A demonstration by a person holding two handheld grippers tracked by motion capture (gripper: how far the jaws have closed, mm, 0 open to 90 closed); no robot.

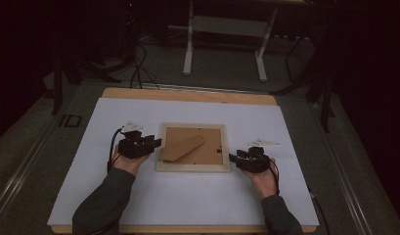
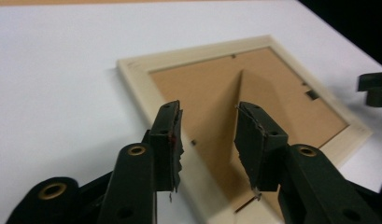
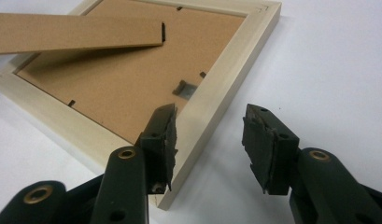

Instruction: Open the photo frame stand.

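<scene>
A pale wooden picture frame (image 1: 192, 167) lies face down at the middle of the white sheet, brown backing up. Its cardboard stand (image 1: 183, 147) is lifted off the backing. My left gripper (image 1: 156, 143) is at the frame's left edge. In the left gripper view it (image 2: 208, 106) is open, raised over the frame (image 2: 132, 74), with the stand (image 2: 254, 88) beyond its jaws. My right gripper (image 1: 233, 157) is at the frame's lower right corner. In the right gripper view it (image 3: 210, 108) is open, and the frame's rim (image 3: 226, 79) runs toward its left jaw without touching the pads. The stand (image 3: 76, 32) juts out above the backing.
A white sheet (image 1: 197, 196) covers most of the wooden table (image 1: 188, 94). Behind the table the dark floor holds cables and the white legs of a desk (image 1: 188, 49). The right gripper's tip (image 2: 373, 88) shows at the edge of the left gripper view.
</scene>
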